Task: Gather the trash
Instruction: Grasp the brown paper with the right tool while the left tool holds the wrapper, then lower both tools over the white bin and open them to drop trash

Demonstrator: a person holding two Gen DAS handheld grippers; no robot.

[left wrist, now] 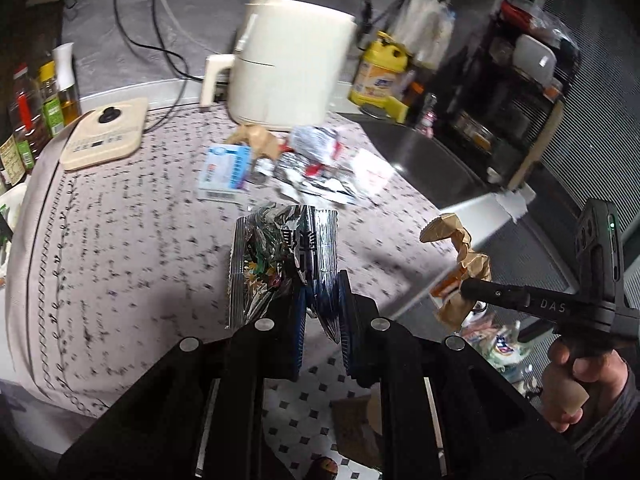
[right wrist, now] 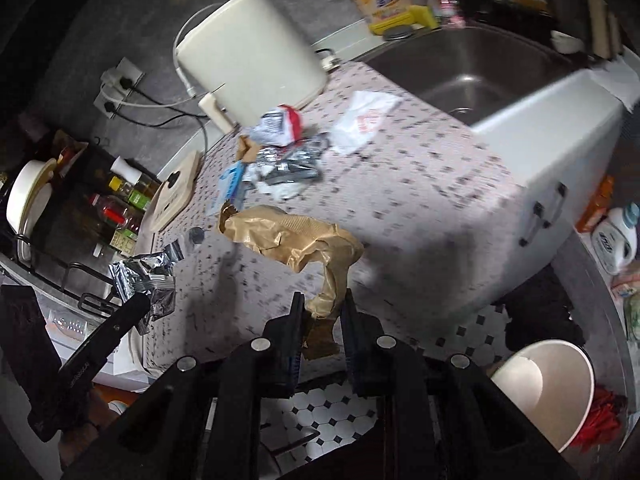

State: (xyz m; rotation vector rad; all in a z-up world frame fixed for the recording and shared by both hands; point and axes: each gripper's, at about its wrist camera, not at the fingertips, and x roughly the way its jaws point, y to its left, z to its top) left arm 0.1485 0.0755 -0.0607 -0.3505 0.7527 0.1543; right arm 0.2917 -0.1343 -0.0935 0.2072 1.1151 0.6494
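Looking along the left gripper [left wrist: 322, 300], its jaws stand nearly closed, pinching a silvery foil snack wrapper [left wrist: 276, 256] that hangs above the patterned tablecloth [left wrist: 120, 220], well in front of the white air fryer [left wrist: 288, 68]. Off to the right of the air fryer and much nearer the camera, the right gripper [left wrist: 464, 286], held in a hand [left wrist: 572, 376], carries a crumpled brown paper bag [left wrist: 460, 256] past the cloth's edge. By my reading the job is partway along: two pieces are lifted, none visibly dropped anywhere yet, and a pile of leftover trash [left wrist: 316, 160] lies just in front of the air fryer, with a blue-and-white packet [left wrist: 226, 172] beside it.

From the right wrist view, the right gripper [right wrist: 320, 312] is clamped narrowly on the lower end of the brown paper bag [right wrist: 296, 240]; the bag is creased, limp and torn-looking, folding over itself above the jaws. The foil wrapper [right wrist: 148, 276] shows far left of the air fryer [right wrist: 248, 60], gripped by the other tool. The remaining pile [right wrist: 288, 148] sits just below the air fryer, a white plastic bag [right wrist: 364, 120] to its right. A paper cup [right wrist: 548, 388] lies low on the floor side, far from the fryer; whether that is the bin I cannot tell.
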